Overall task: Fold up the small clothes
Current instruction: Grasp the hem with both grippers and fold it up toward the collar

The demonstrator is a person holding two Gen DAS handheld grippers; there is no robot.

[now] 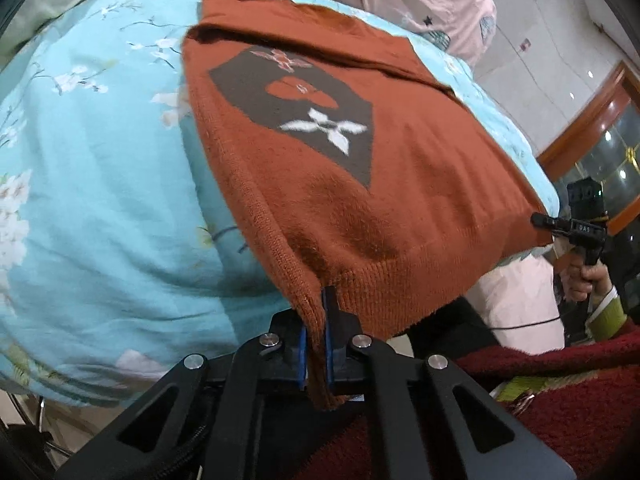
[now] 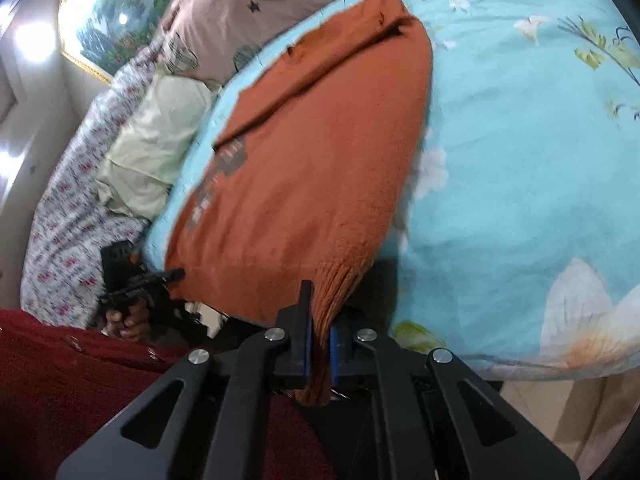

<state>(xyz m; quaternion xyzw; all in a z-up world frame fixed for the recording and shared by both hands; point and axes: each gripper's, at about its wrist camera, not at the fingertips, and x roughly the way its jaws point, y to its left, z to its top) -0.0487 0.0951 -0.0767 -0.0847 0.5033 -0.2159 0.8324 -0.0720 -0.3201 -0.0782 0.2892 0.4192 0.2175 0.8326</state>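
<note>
From your left wrist, the left claw (image 1: pixel 317 344) is pinching the near hem corner of the orange sweater (image 1: pixel 320 152), which lies spread on the blue flowered bed (image 1: pixel 100 200) beyond it. From your right wrist, the right claw (image 2: pixel 318 344) pinches the sweater's other near corner.

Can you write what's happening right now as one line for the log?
step: grasp hem | left gripper: shut on orange sweater corner | right gripper: shut on other corner | sweater: flat on blue quilt
</note>
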